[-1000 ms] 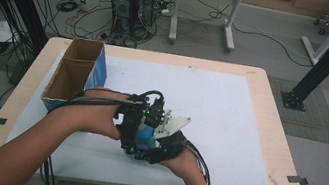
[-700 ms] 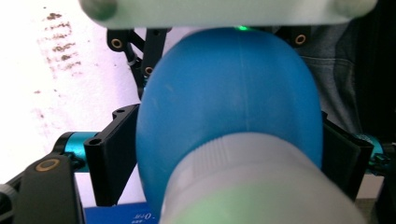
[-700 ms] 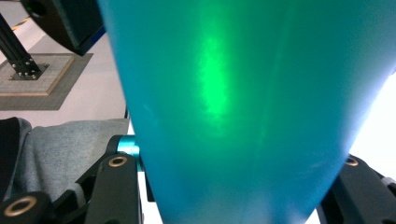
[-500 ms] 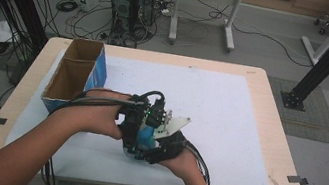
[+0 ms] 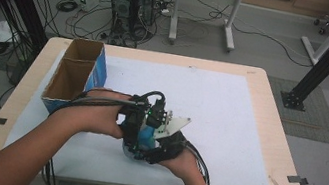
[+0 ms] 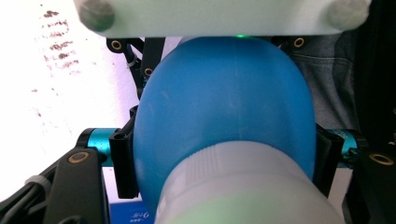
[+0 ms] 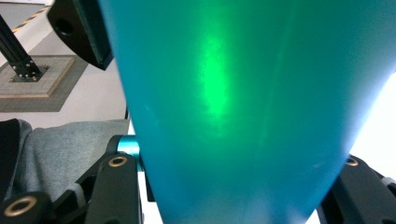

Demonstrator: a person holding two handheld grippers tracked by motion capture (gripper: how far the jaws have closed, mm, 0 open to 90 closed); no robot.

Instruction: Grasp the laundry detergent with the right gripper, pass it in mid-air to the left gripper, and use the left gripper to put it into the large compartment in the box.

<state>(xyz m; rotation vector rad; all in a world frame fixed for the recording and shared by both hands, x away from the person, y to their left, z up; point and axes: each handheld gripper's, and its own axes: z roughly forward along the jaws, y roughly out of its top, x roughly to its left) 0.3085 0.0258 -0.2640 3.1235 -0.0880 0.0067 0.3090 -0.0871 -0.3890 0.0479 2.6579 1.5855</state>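
High view. A blue bottle [image 5: 146, 135] is held above the near middle of the white-covered table [image 5: 230, 113], between the left gripper [image 5: 133, 129] and the right gripper [image 5: 163, 148]; an open cardboard box [image 5: 74, 75] stands well apart at the left edge. The bottle is largely covered by both hands and the grippers, so its outline and the contact points cannot be made out here. A slip is judged possible if the two grips are twisted against each other, since the smooth body offers little purchase.

Left gripper view. The rounded blue body [image 6: 224, 116] and a white ribbed cap [image 6: 243, 186] are seen between the black jaws, which have just been closing and now press against the bottle's flanks. The cap's lower part is cut off by the frame, and whether it is screwed tight cannot be told. If the squeeze lands on the curved shoulder rather than the cap, the bottle is judged likely to be pushed out of the jaws.

Right gripper view. The bottle's tapering blue-green wall [image 7: 243, 116] is clamped between this gripper's closed jaws. The pads are hidden behind the wall; a green reflection obscures surface detail. A grey sleeve [image 7: 60, 149] is visible at the left.
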